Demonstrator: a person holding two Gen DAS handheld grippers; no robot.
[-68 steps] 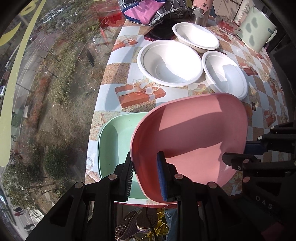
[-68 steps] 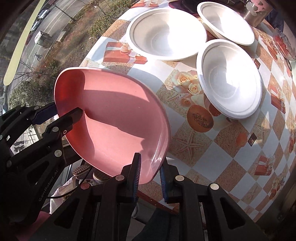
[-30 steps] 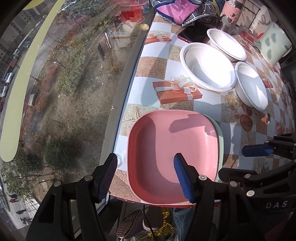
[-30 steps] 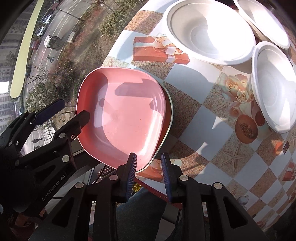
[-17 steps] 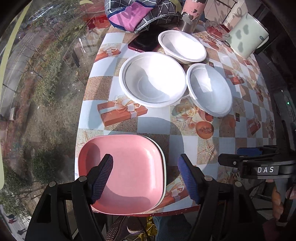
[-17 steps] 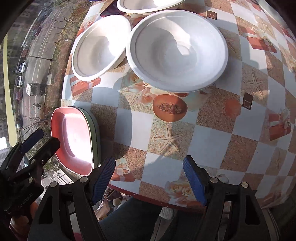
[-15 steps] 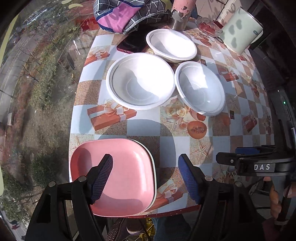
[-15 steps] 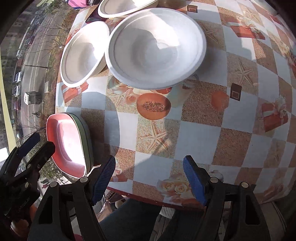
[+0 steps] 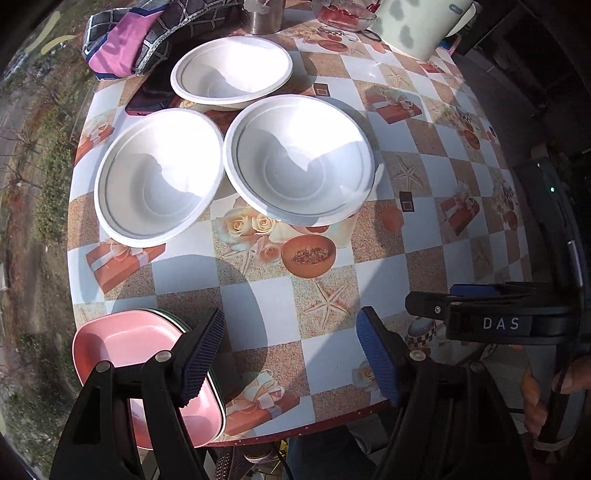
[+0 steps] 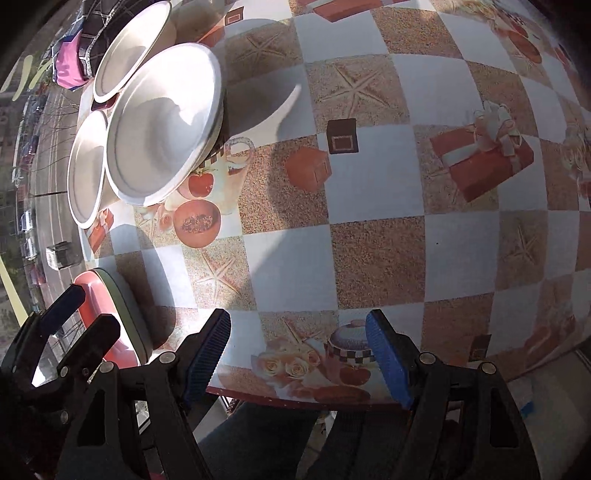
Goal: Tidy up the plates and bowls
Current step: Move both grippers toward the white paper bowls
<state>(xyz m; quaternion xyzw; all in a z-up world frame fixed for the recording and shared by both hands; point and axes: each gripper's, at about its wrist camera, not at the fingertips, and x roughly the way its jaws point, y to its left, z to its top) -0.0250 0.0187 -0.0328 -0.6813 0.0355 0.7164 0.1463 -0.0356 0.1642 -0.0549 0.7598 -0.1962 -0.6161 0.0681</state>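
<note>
A pink square plate [image 9: 122, 350] lies stacked on a green plate [image 9: 184, 325] at the table's near left corner; the stack also shows in the right wrist view [image 10: 110, 295]. Three white bowls stand further back: a left bowl [image 9: 155, 177], a middle bowl [image 9: 299, 158] and a far bowl [image 9: 232, 70]. The nearest bowl in the right wrist view [image 10: 162, 122] overlaps the others. My left gripper [image 9: 291, 350] is open and empty above the table's front edge. My right gripper [image 10: 299, 354] is open and empty over the front edge, to the right of the plates.
A patterned tablecloth [image 9: 424, 236] covers the table. At the back lie a purple checked cloth [image 9: 125, 40], a dark phone [image 9: 147, 99], a metal cup [image 9: 264, 18], a glass dish [image 9: 343, 14] and a pale container [image 9: 417, 26]. A window drops away on the left.
Both grippers let go of the pink plate on the green plate, opened, and drew back to the right. The bowls have not moved.
</note>
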